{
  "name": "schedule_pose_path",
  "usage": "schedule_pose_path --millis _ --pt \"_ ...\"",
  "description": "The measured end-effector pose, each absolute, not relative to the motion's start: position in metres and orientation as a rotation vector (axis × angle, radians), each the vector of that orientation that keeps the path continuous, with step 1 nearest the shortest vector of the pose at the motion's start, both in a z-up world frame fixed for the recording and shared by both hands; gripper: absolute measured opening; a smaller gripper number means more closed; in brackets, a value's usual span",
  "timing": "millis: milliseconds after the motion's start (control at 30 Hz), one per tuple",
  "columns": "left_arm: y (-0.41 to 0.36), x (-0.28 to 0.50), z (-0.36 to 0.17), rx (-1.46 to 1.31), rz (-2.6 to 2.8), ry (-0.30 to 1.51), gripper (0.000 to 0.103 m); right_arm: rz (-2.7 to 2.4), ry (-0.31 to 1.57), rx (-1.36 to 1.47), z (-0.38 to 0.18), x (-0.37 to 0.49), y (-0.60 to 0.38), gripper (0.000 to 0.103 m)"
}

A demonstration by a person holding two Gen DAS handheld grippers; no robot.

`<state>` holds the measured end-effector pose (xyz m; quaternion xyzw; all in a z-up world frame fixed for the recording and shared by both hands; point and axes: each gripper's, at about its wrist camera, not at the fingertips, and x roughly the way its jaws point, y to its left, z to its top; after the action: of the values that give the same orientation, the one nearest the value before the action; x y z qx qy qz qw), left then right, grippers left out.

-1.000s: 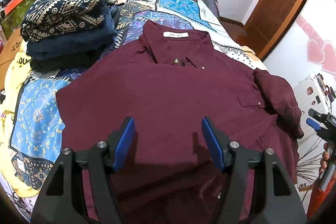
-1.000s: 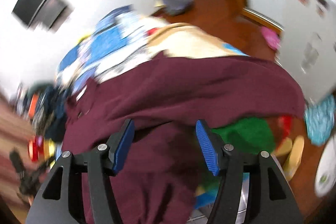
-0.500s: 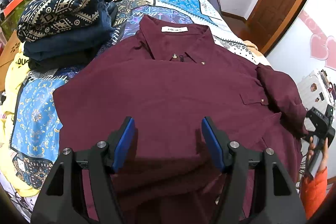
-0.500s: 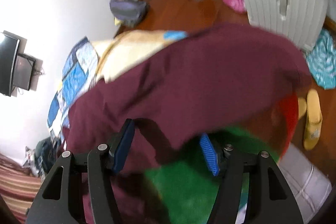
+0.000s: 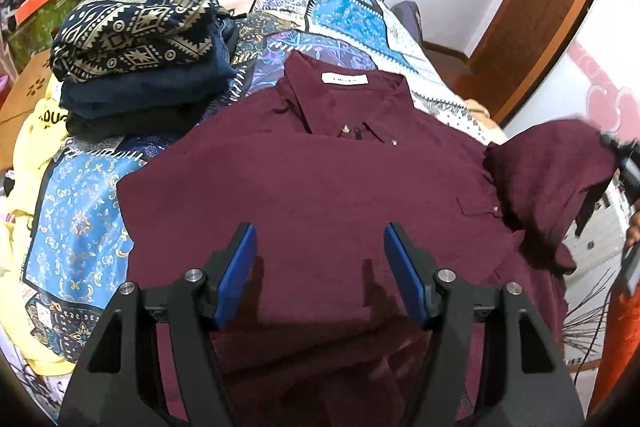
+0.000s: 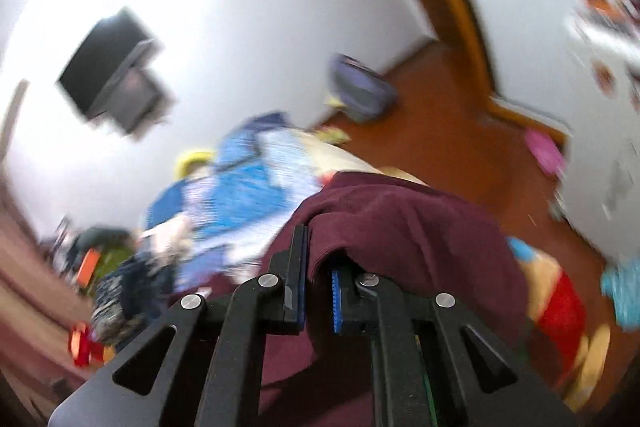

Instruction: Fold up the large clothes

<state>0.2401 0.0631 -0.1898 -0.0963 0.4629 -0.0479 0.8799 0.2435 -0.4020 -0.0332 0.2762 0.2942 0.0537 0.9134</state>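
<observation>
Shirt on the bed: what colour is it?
Dark maroon shirt, plain, with a white neck label; clearest in the left wrist view.

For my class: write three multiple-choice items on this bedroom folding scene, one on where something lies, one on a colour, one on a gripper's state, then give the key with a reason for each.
1. Where is the stack of folded clothes in the left wrist view?
A. Up and to the left of the shirt's collar
B. On top of the shirt
C. On the floor by the door

2. What colour is the shirt spread on the bed?
A. Yellow
B. Maroon
C. Green

3. How does the right gripper stand?
A. Wide open, nothing between the jaws
B. Out of sight
C. Shut on the shirt's sleeve

Key:
1 A: the stack sits on the patchwork bedspread, beside the collar.
2 B: the cloth is dark red all over.
3 C: the jaws have just been closing, and maroon cloth is pinched between them.
</observation>
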Motion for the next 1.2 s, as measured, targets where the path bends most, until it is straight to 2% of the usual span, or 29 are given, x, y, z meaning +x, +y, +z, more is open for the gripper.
schedule_pose_path --millis 167,300,433,533,633,700,833,967,1067,1200 --pt "0.081 0.228 -0.183 -0.227 -0.093 0.921 0.065 0.36 0.602 0.459 0.022 0.248 -0.314 0.008" --pt "0.103 0.215 -0.179 -0.291 -0.097 0.882 0.065 0.512 0.664 0.366 0.025 0.251 -0.234 0.008" --pt "0.128 0.196 -0.177 -0.307 -0.062 0.847 0.065 0.61 0.802 0.224 -0.011 0.249 -0.147 0.012" --pt "0.148 0.184 -0.181 -0.319 -0.027 0.848 0.065 0.644 0.985 0.089 -0.063 0.251 -0.1 0.012" --pt "0.167 0.173 -0.19 -0.344 0.012 0.864 0.065 0.674 1.216 -0.04 -0.118 0.242 -0.068 0.021" --pt "0.177 0.167 -0.198 -0.355 0.041 0.882 0.065 0.668 1.283 -0.103 -0.137 0.232 -0.059 0.026" --pt "0.183 0.161 -0.206 -0.37 0.062 0.904 0.065 0.693 1.231 -0.178 -0.126 0.216 -0.061 0.039" --pt "0.173 0.166 -0.201 -0.339 0.057 0.902 0.065 0.702 1.167 -0.146 -0.099 0.212 -0.081 0.04" --pt "0.157 0.175 -0.19 -0.299 0.027 0.885 0.065 0.685 1.094 -0.13 -0.079 0.21 -0.104 0.044" --pt "0.126 0.192 -0.171 -0.206 -0.015 0.866 0.065 0.592 0.982 -0.1 -0.061 0.209 -0.142 0.058"
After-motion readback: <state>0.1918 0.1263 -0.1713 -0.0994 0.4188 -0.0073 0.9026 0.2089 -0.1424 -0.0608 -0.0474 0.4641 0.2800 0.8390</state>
